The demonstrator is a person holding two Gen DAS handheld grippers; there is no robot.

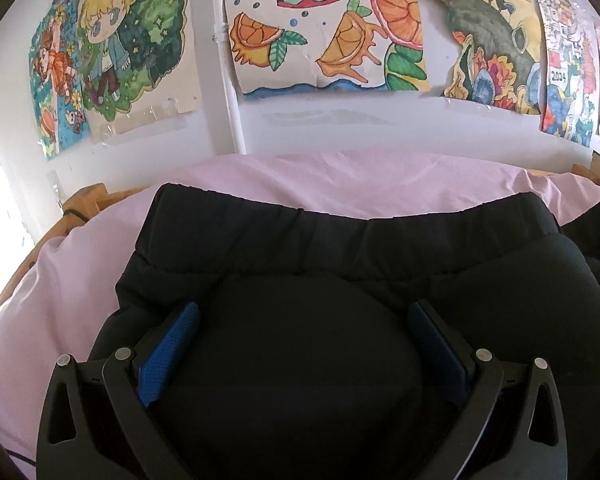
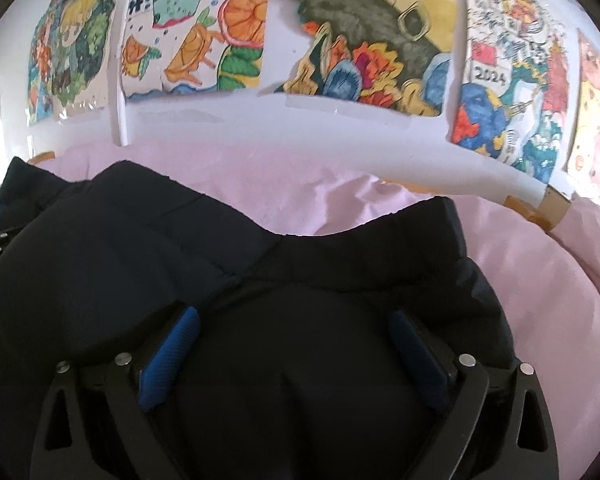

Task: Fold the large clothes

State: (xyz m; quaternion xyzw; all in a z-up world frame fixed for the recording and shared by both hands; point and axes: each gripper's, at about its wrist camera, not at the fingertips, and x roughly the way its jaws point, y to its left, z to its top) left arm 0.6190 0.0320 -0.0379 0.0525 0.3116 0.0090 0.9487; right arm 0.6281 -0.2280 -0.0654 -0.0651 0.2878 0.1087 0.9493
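A large dark navy padded jacket [image 1: 340, 248] lies on a pink bed sheet [image 1: 320, 176]. Its elastic hem runs across the far side in both views. My left gripper [image 1: 304, 312] is open, its blue pads spread wide with puffy jacket fabric bulging between them. My right gripper [image 2: 295, 320] is also open, and the jacket [image 2: 219, 248] fills the space between its blue pads. Neither gripper pinches the fabric. In the right wrist view the hem dips in the middle, with a raised fold of jacket at the left.
The pink sheet [image 2: 540, 280] extends to the right and far side. A wooden bed frame [image 1: 79, 204] edges the mattress. A white wall with colourful drawings [image 1: 324, 28] and a white pipe [image 1: 229, 92] stands just behind the bed.
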